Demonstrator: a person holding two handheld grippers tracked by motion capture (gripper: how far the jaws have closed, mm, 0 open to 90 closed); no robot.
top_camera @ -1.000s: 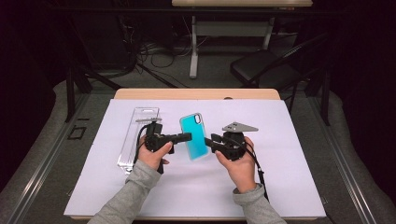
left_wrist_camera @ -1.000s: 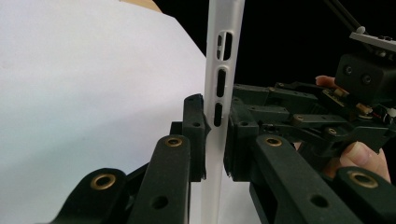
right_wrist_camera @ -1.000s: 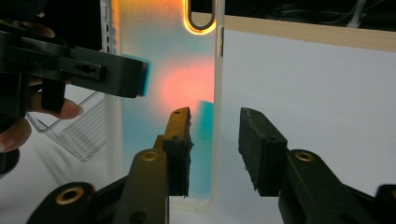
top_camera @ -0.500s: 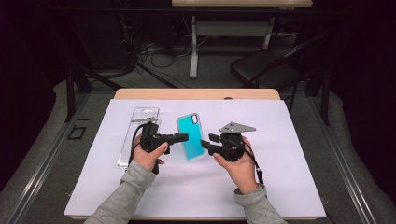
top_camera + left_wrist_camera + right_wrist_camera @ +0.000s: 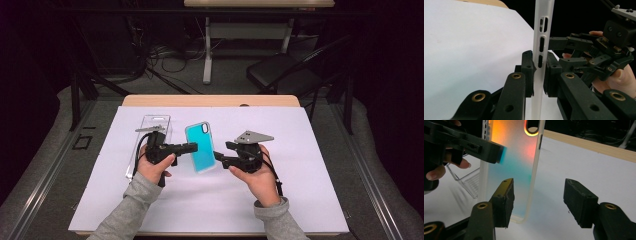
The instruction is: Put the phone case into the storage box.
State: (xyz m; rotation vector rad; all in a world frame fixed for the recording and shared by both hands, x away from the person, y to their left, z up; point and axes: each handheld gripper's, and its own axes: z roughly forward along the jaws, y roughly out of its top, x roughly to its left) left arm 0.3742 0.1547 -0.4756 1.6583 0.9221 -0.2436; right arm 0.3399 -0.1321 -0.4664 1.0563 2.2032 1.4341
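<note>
Your right gripper [image 5: 220,152] has just been opening its jaws off the teal phone case [image 5: 200,147], nothing pressed between them now, so your left gripper [image 5: 192,146], clamped on its edge, alone holds it above the white mat [image 5: 310,165].

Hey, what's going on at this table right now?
A person is working on a teal phone case with two handheld grippers above a white-covered table. The left gripper is clamped on the case's edge and holds it upright. The right gripper has just been opening its fingers, which stand apart without pressing the case. A clear plastic package lies to the left.
</note>
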